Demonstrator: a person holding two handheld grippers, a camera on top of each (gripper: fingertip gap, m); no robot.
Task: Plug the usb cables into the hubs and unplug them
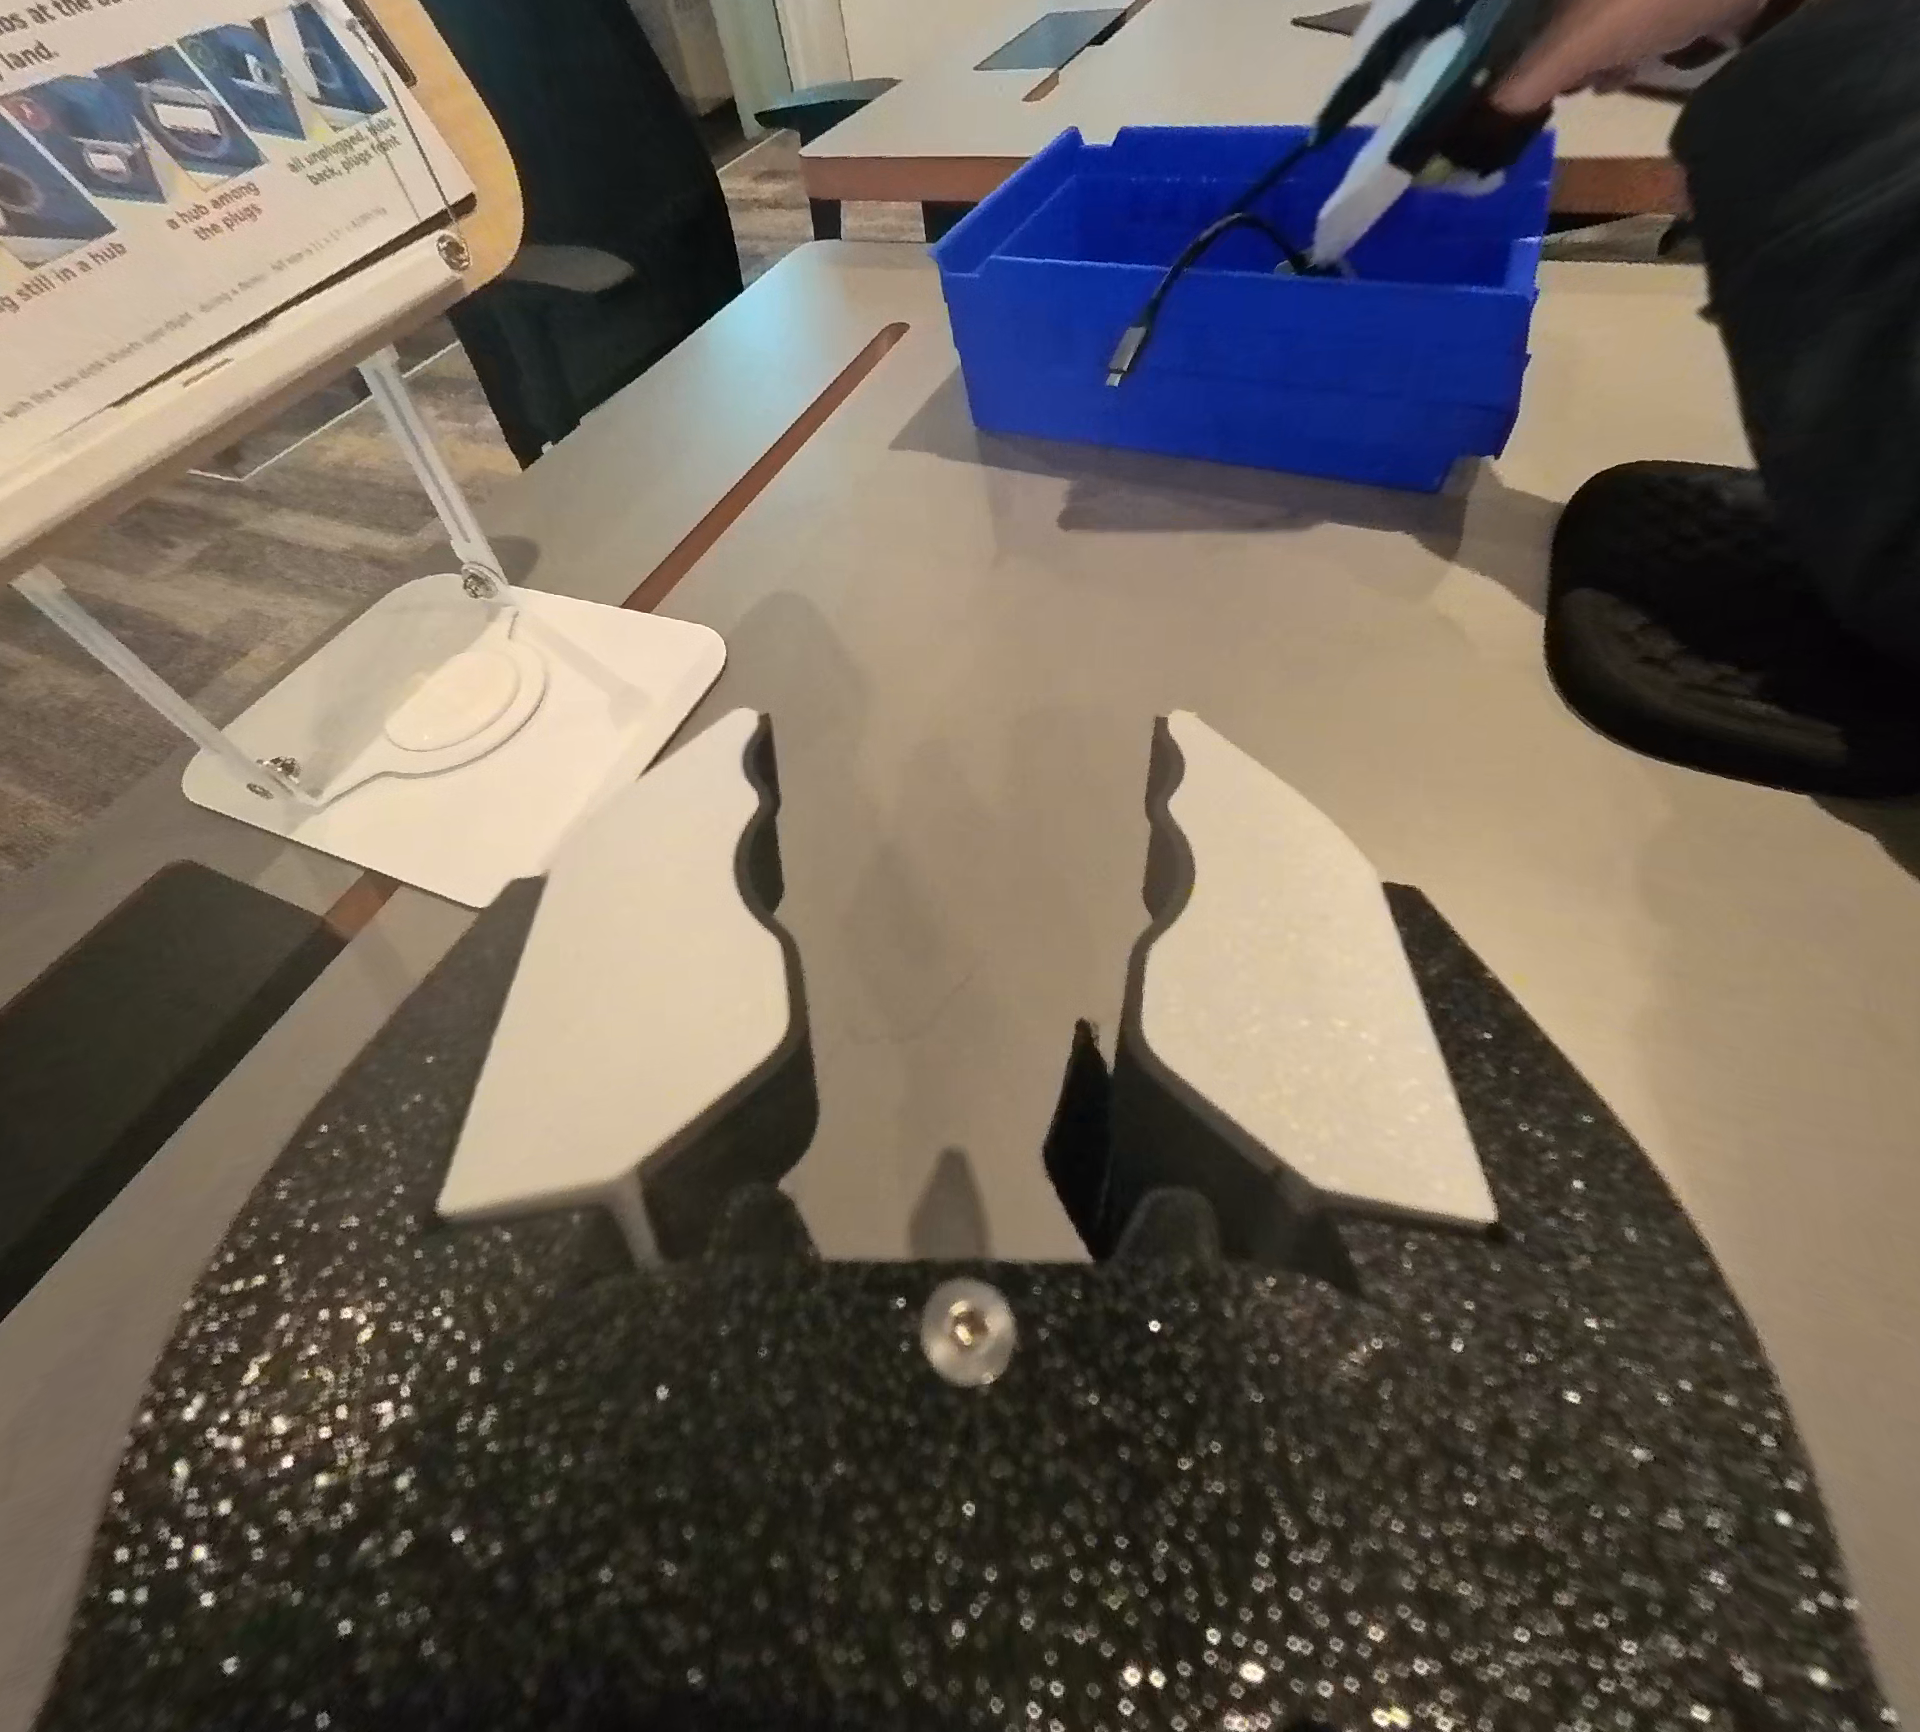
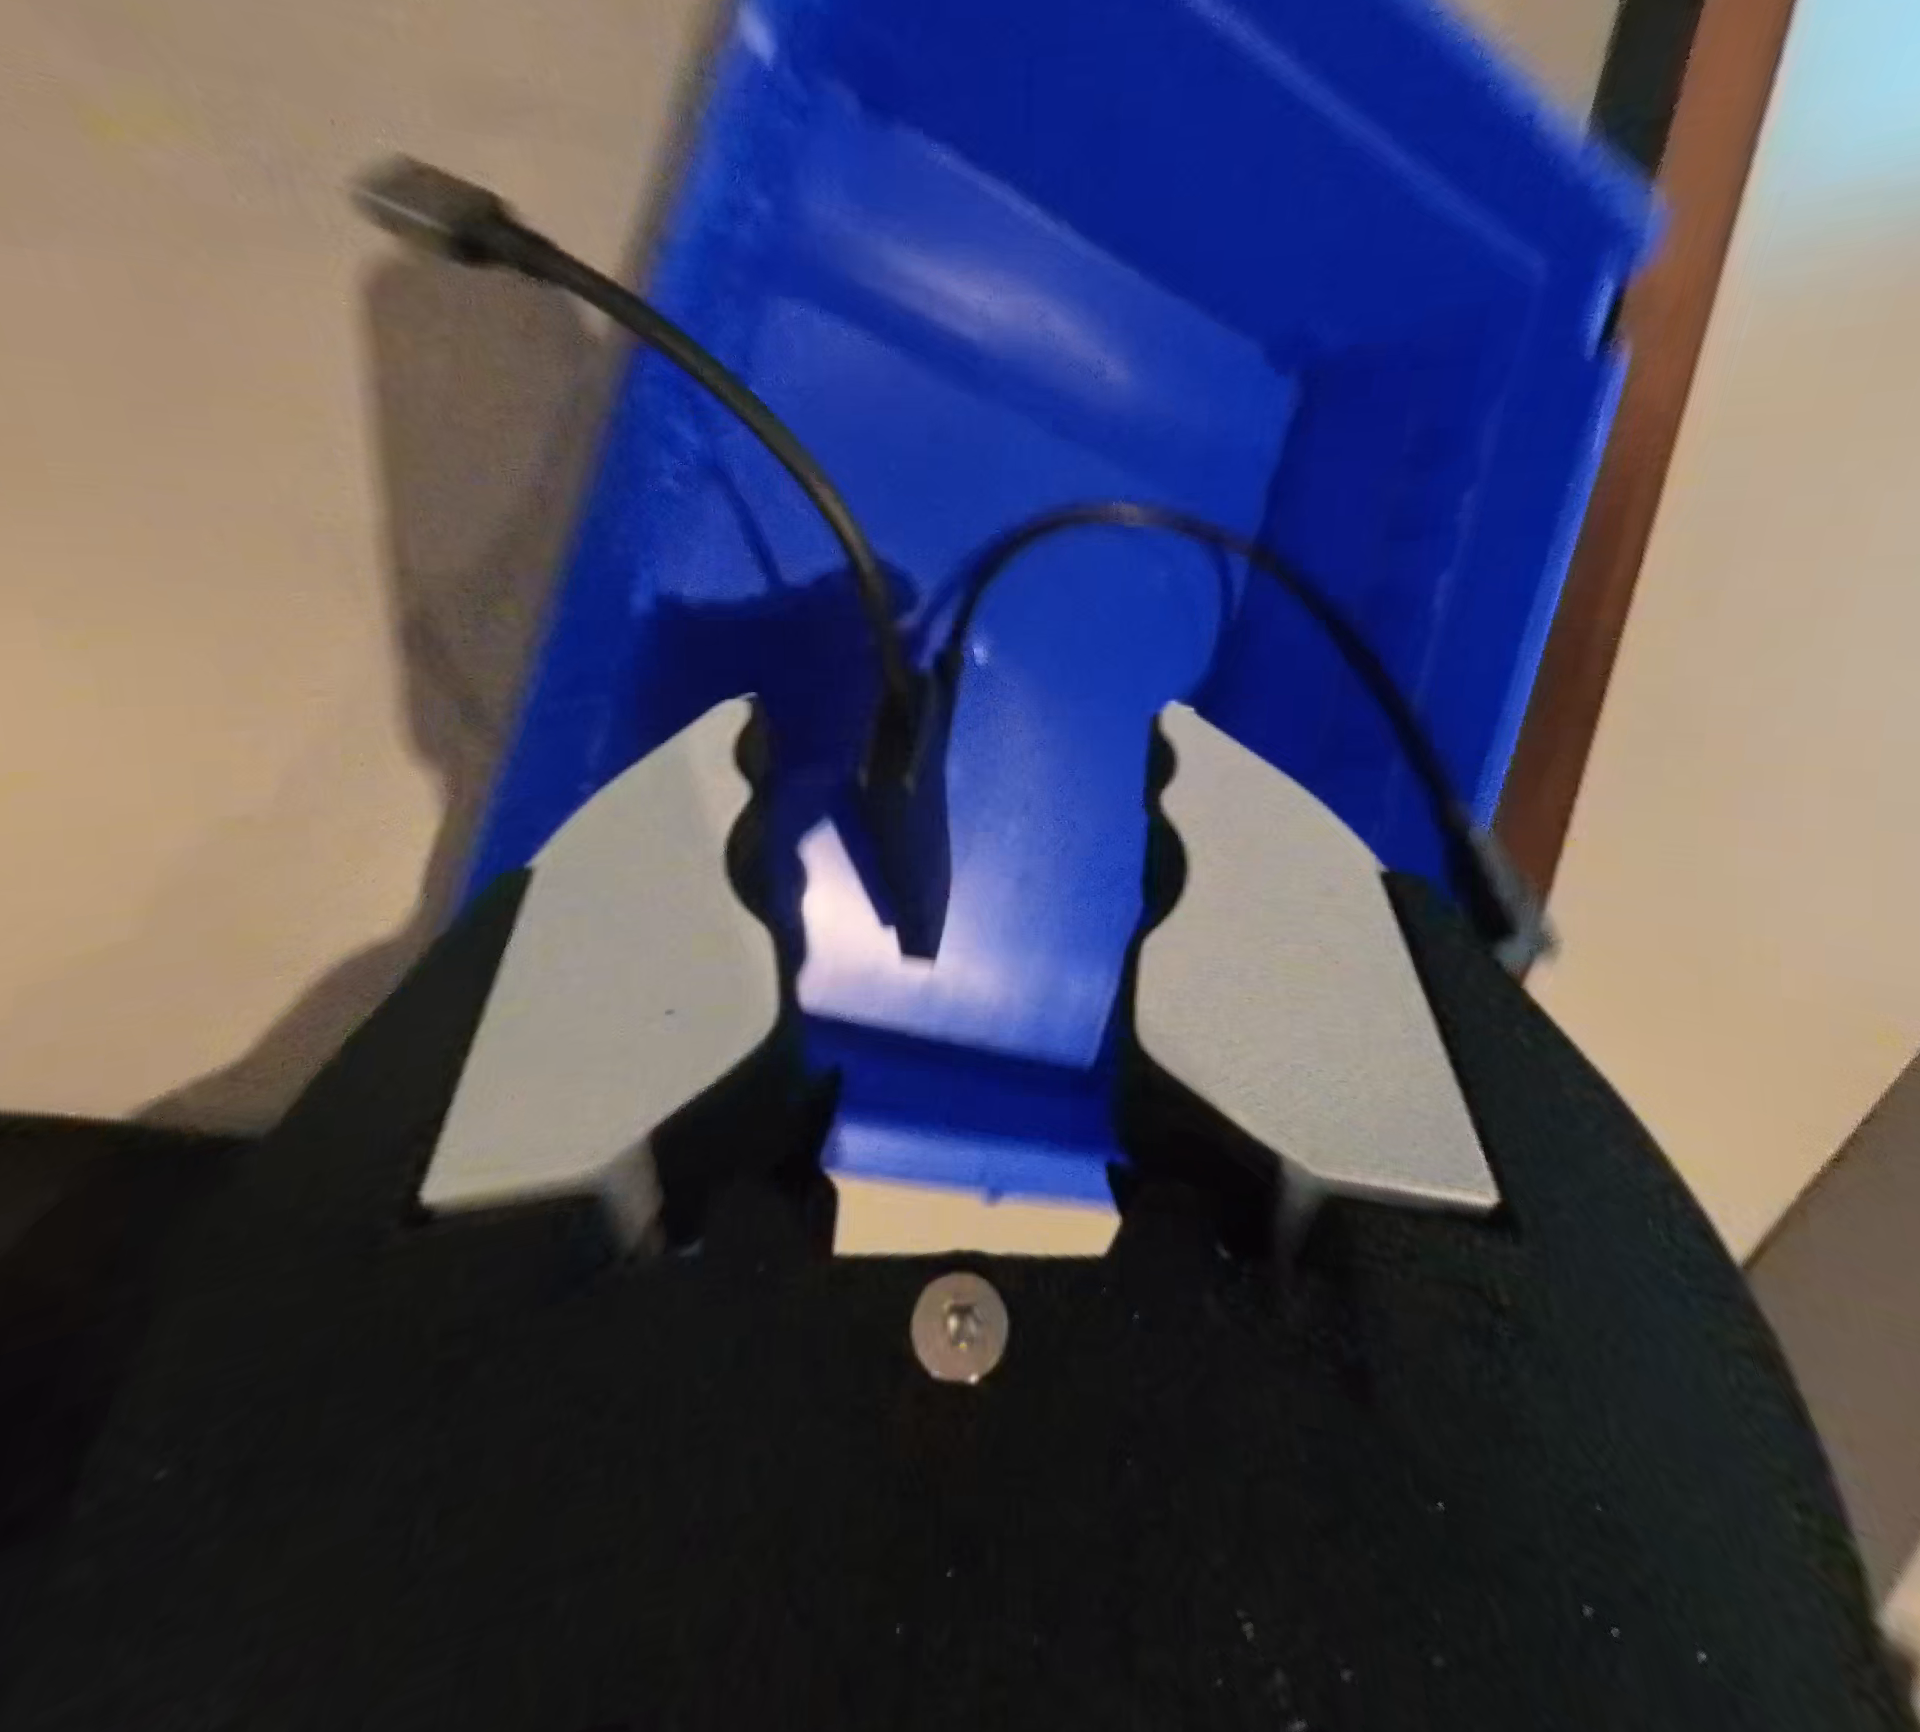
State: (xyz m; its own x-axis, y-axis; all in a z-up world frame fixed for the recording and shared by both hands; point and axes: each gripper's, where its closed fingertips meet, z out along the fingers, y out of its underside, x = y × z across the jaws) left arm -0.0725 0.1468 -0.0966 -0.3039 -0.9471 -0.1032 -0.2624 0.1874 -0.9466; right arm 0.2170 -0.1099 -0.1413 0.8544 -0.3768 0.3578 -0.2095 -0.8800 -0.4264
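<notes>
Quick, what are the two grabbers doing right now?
Left gripper: open, holding nothing, above the table.
Right gripper: open, over the blue bin, cables between its fingers, not gripped.

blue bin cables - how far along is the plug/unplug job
Done: little that shows. One cable droops over the blue bin wall, its plug hanging free, in no hub.
In hand: right gripper is open inside the bin, around a dark connector without gripping. Left gripper is open over bare table.
Left: apparently all the plugging and unplugging.

One blue bin (image 2: 1091,248) out past the jaws. Two black cables (image 2: 748,435) spill from it, plus one instruction board (image 1: 208,124) off left.
</notes>
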